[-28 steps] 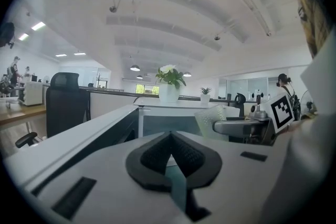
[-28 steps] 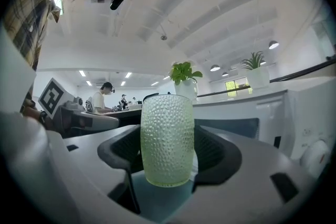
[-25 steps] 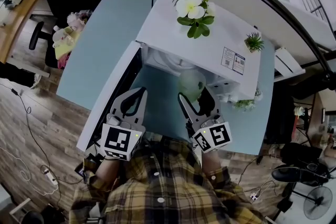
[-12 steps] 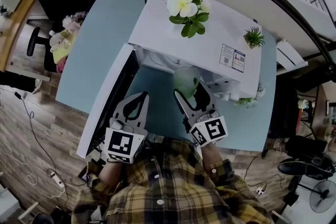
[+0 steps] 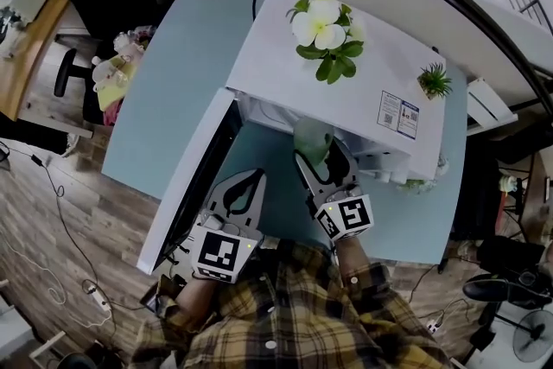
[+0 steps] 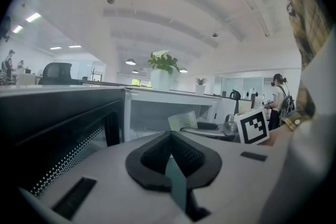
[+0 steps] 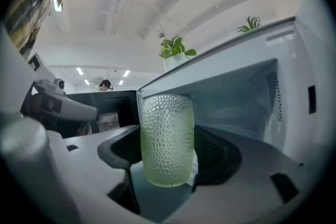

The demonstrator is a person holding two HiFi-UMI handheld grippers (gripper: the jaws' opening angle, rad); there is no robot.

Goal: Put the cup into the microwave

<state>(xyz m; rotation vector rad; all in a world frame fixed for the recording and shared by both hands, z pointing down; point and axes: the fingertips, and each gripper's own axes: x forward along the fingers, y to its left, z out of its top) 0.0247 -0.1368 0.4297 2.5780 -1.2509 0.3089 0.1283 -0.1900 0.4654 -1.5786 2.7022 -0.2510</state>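
The microwave door [image 5: 192, 173] stands swung open at the far left, its dotted window [image 6: 63, 157] close beside the left gripper [image 5: 255, 175]. That gripper's 2 jaws are pressed together on nothing, above the pale blue table [image 5: 173, 73], just in front of the open white microwave [image 5: 363, 95]. Against 0.5 s ago it sits slightly nearer the right gripper and a little further back than it. A white-flowered potted plant [image 5: 324, 26] stands on the microwave's top. Right of the left gripper, the right gripper [image 5: 321, 158] has its jaws clamped on the sides of the cup [image 7: 167, 139], a pale green dimpled glass held upright. The cup [image 5: 311, 141] is at the mouth of the cavity, partly under the top's front edge, much as it was 0.5 s ago; whether it has crossed the sill cannot be told. A small spiky plant [image 5: 434, 82] stands at the top's right end, and the whole scene lies further right than before
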